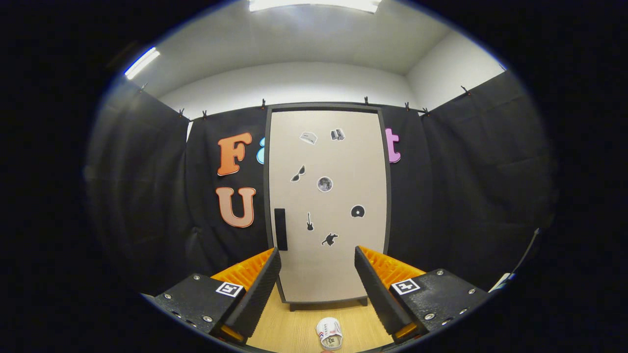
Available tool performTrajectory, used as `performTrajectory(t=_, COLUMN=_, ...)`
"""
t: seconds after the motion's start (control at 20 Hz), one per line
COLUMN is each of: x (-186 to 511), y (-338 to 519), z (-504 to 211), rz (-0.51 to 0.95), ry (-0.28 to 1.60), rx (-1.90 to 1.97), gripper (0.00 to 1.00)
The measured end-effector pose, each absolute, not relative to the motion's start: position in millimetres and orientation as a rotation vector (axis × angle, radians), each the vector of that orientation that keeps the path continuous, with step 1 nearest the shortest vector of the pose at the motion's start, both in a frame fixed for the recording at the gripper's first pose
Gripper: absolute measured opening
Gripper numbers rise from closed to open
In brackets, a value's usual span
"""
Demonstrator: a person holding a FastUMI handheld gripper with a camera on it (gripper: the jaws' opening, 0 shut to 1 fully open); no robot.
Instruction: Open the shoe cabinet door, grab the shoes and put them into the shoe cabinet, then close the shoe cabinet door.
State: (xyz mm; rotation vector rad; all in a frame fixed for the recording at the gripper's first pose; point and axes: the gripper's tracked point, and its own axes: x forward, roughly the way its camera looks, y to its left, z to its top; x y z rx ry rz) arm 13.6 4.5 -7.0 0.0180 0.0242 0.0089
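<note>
So the tongs are spread wide apart, black ribbed pads on orange fingers, nothing held between them. Straight ahead, beyond the fingertips, stands the tall beige shoe cabinet with a dark frame, door shut flat against the frame all the way round. Its narrow black vertical handle sits along the door's left edge, a bit above the tip of the left finger. The door face has a scatter of small black-and-white stickers on it.

The small white shoe with dark and red markings lies on the light wooden floor, low down between the two fingers and closer to the camera than the cabinet's foot. There's a bare strip of floor between the shoe and the cabinet's bottom edge, so they're well apart. The shoe isn't touching either finger.

Black cloth booth wall hangs close on both sides of the cabinet, right up against its frame edges. Room in front of the door looks open.
</note>
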Motion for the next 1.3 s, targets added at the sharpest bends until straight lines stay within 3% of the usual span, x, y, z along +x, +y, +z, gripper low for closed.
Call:
performTrajectory(t=0.6, x=78, y=55, z=-32, rz=0.094, ry=0.079, rx=-0.011, gripper=0.94)
performTrajectory(t=1.3, x=224, y=108, z=-64, rz=0.113, ry=0.089, rx=0.023, gripper=0.94)
